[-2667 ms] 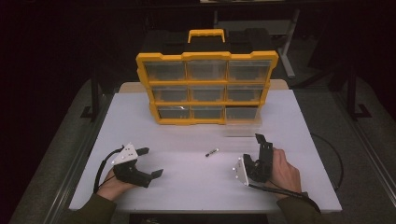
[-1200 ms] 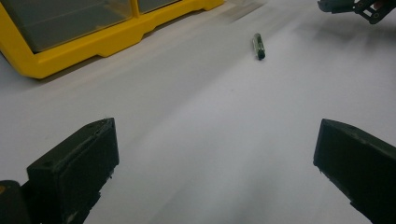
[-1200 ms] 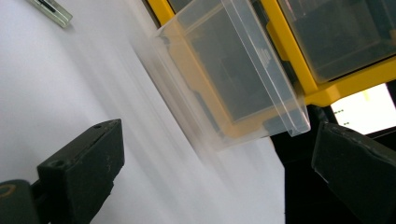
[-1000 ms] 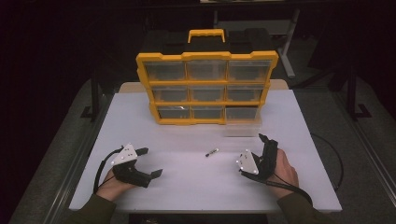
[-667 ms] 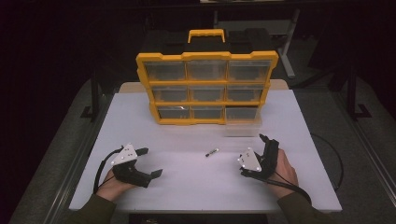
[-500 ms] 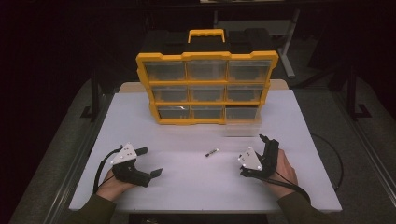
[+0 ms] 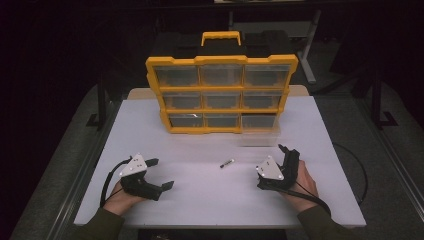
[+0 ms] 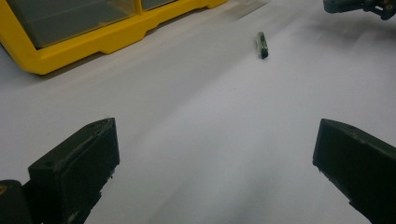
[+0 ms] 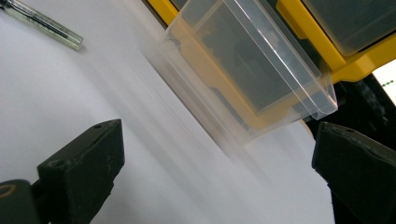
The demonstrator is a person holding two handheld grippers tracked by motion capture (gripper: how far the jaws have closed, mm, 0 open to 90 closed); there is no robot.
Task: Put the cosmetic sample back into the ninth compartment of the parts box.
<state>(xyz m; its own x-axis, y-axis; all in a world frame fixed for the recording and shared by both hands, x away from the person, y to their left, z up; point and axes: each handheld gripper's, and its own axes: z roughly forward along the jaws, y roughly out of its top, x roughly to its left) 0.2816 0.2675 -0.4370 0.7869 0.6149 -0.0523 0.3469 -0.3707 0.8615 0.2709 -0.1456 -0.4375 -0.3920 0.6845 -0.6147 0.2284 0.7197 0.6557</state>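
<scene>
Lying between both tools, nearer the right tool (image 7: 284,162): a small cylinder (image 7: 227,163).

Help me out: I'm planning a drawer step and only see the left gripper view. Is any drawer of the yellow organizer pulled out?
Observer: Yes. The bottom-right clear drawer of the organizer is pulled out toward the person; the other eight look shut.
Operator: Anything in it?
Observer: In the right gripper view it looks empty, though the picture is blurred.
Operator: And the right gripper?
Observer: The right gripper is open, pointed at that drawer and apart from it.
</scene>
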